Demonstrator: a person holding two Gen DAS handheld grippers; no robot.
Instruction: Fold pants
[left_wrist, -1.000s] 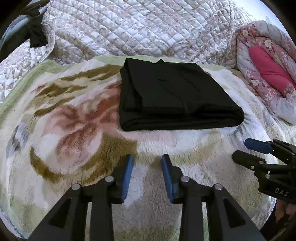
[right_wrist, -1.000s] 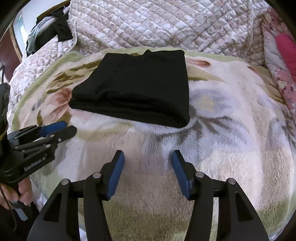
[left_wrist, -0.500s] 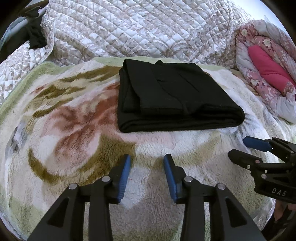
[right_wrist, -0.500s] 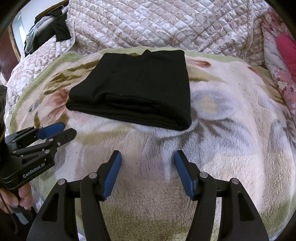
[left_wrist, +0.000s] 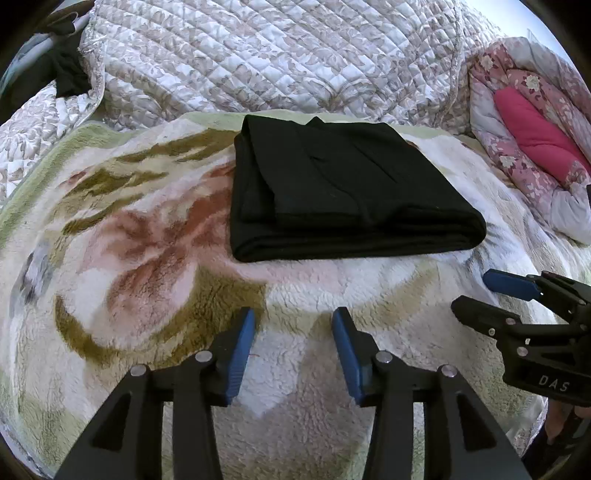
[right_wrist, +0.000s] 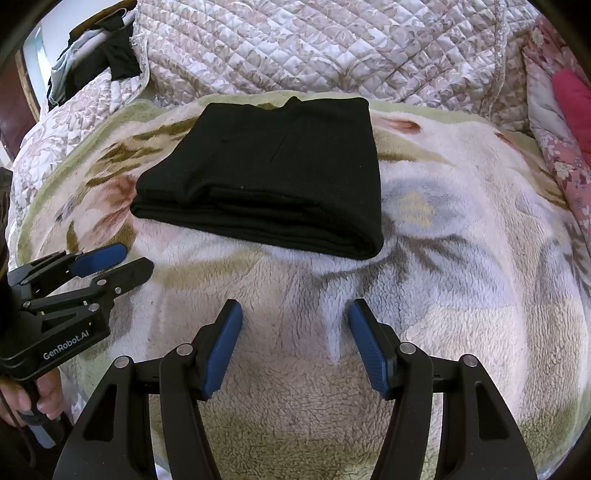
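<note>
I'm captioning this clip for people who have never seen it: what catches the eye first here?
The black pants, folded into a neat rectangle, stand out against the pale floral fleece blanket in the middle of the bed. Nearer the camera, the left gripper and right gripper hover over bare blanket, empty, the left one's jaws opening. A quilted bedspread is heaped behind.

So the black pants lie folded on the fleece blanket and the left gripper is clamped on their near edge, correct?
Not quite. The black pants do lie folded on the fleece blanket, but the left gripper grips nothing: the left wrist view shows its opening jaws short of the pants, only blanket between them.
</note>
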